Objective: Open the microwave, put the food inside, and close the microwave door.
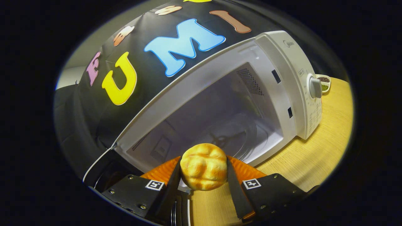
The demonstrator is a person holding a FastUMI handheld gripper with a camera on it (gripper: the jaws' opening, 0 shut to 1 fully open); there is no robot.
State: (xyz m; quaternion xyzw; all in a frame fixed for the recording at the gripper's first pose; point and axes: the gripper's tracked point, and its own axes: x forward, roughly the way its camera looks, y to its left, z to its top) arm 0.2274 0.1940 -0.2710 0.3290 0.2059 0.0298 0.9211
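Note:
A golden round bun (203, 166) with a scored crust is held between my two fingers, and my gripper (203, 171) is shut on it. Just beyond the bun stands the white microwave (282, 62) with its cavity open. Inside, the glass turntable (238, 138) lies on the cavity floor, straight ahead of the bun. The microwave door (103, 169) hangs open to the left of my fingers, dark and seen edge-on. The control panel with a round knob (315, 87) is on the microwave's right side. The whole scene appears tilted.
The microwave rests on a light wooden table (320, 150). A small white dish (324, 83) with dark and green contents sits behind the microwave's right side. The booth's black cloth wall rises behind the microwave.

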